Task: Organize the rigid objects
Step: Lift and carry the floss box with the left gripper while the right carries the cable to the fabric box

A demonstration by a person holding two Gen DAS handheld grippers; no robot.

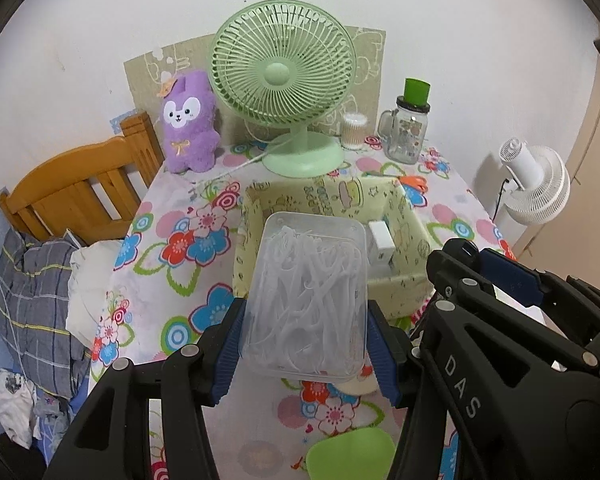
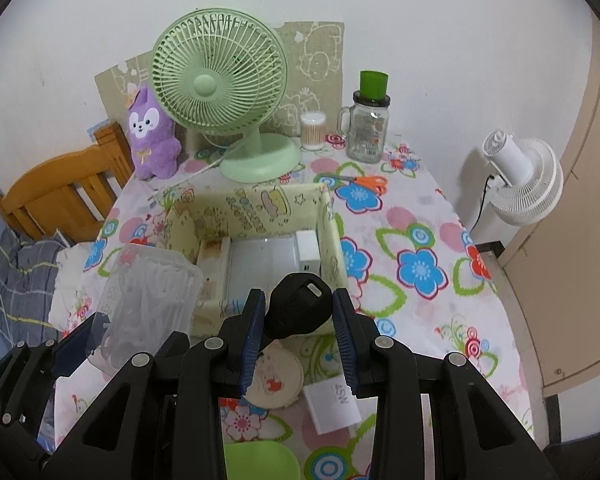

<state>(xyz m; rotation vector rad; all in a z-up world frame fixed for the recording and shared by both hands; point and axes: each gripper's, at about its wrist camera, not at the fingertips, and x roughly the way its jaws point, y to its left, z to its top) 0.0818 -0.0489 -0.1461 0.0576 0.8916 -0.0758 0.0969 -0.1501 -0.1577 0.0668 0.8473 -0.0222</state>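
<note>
Two grippers, one item each. Left gripper (image 1: 306,344) pinches one clear box (image 1: 308,300) of white floss picks, long axis pointing away toward the yellow bin (image 1: 404,276), held above the table. Right gripper (image 2: 298,340) pinches one black round object (image 2: 300,306) at the bin's near wall. One green fan (image 1: 284,76), one purple plush (image 1: 188,120), one jar (image 1: 408,130) behind the bin.

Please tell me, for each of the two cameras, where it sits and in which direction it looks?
Left wrist: sits on the left gripper, looking down along its fingers, which clamp a clear plastic box, towards the storage box; the right gripper shows beside it.
Right wrist: sits on the right gripper, looking down at the same storage box past a black object between its fingers; the left gripper is partly visible low left.
Shared: green fan, purple plush.
</note>
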